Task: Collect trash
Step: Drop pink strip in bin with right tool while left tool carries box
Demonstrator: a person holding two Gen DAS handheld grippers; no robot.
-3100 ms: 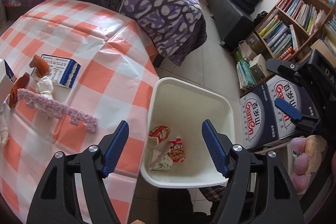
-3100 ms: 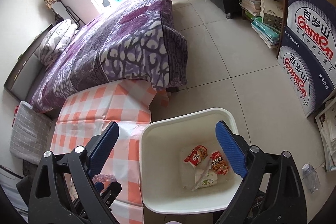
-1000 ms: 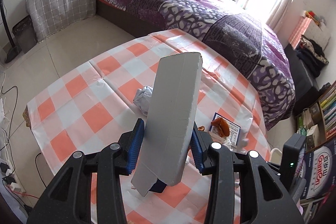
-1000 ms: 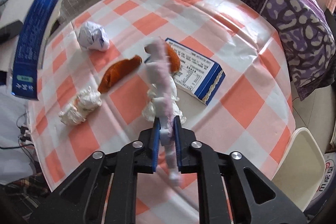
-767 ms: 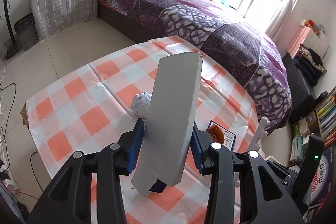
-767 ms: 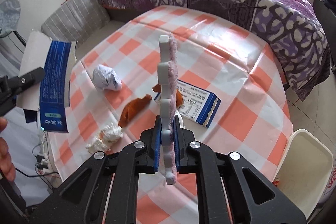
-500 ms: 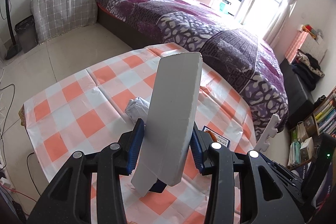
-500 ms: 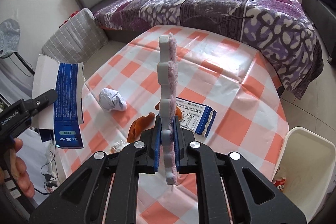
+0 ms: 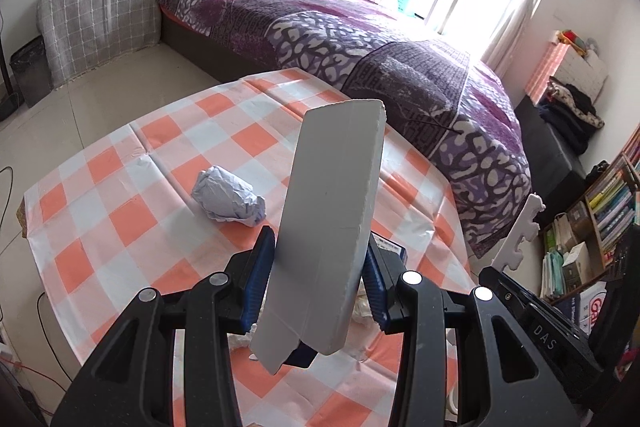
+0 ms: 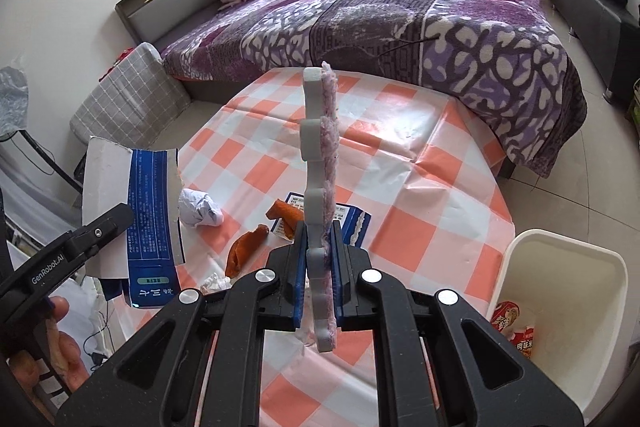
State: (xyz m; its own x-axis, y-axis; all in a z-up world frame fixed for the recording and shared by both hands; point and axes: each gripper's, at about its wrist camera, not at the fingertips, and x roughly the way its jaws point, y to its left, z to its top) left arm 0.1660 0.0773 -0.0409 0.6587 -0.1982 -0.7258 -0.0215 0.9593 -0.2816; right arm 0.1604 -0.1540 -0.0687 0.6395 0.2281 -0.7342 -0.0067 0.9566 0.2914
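My left gripper (image 9: 320, 275) is shut on a flattened white and blue carton (image 9: 328, 223), held upright above the checked table; the carton also shows in the right wrist view (image 10: 136, 215). My right gripper (image 10: 318, 267) is shut on a pink and grey foam strip (image 10: 320, 171), also upright; its notched edge shows in the left wrist view (image 9: 520, 231). A crumpled paper ball (image 9: 228, 197) lies on the table (image 9: 120, 203). The right wrist view shows the paper ball (image 10: 200, 213), orange peels (image 10: 244, 251), a blue and white box (image 10: 348, 219) and a white tissue scrap (image 10: 214, 281).
A white bin (image 10: 560, 311) with snack wrappers (image 10: 516, 331) stands on the floor at the table's right edge. A purple bed (image 10: 400, 11) lies beyond the table. A bookshelf (image 9: 600, 211) and a grey checked chair (image 9: 100, 19) stand at the sides.
Both grippers have risen and pulled back from the table, each still holding its piece. The table items look smaller and more of the bin shows.
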